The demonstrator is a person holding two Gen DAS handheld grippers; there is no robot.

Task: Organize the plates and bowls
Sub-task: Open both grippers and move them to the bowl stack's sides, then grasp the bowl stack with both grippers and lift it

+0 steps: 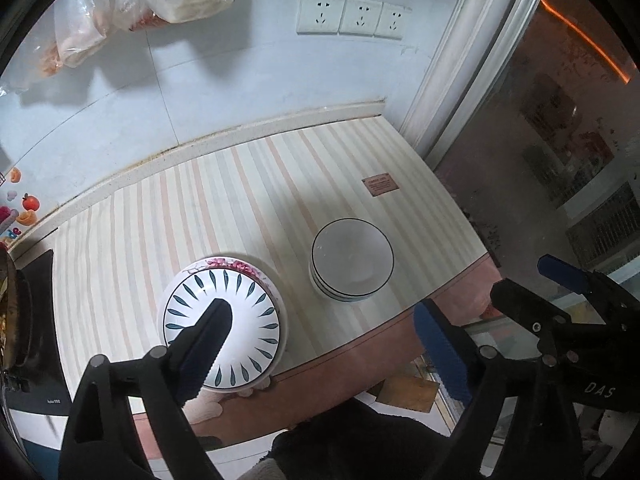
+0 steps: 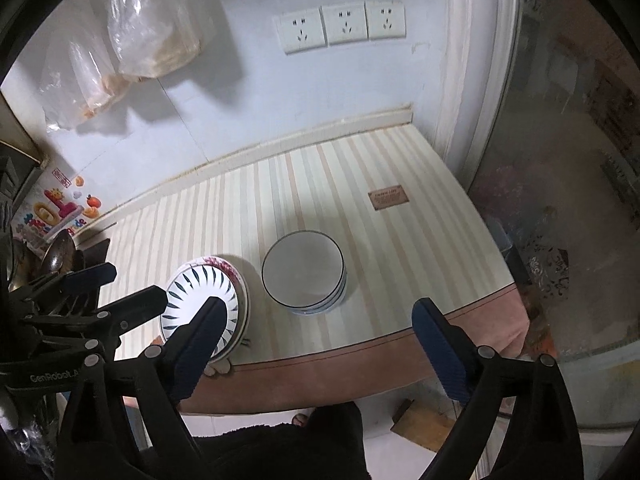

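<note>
A stack of plates (image 1: 240, 304) (image 2: 192, 292) sits at the counter's front edge; the top one is white with blue leaf marks, and a pink-flowered rim shows beneath. To its right stands a stack of white bowls (image 1: 352, 256) (image 2: 304, 272) with thin dark rims. My left gripper (image 1: 320, 312) (image 2: 134, 280) hovers open above the counter's front edge, its left finger in front of the plates, nothing between its pads. My right gripper (image 2: 320, 306) (image 1: 524, 276) also hangs open and holds nothing, above the plates and the counter's edge.
The striped countertop (image 1: 224, 208) runs back to a tiled wall with three sockets (image 1: 354, 14) and hanging plastic bags (image 2: 152, 32). A small brown label (image 2: 388, 198) lies at the back right. A glass door (image 2: 560, 160) stands to the right, dark kitchenware (image 2: 56, 256) to the left.
</note>
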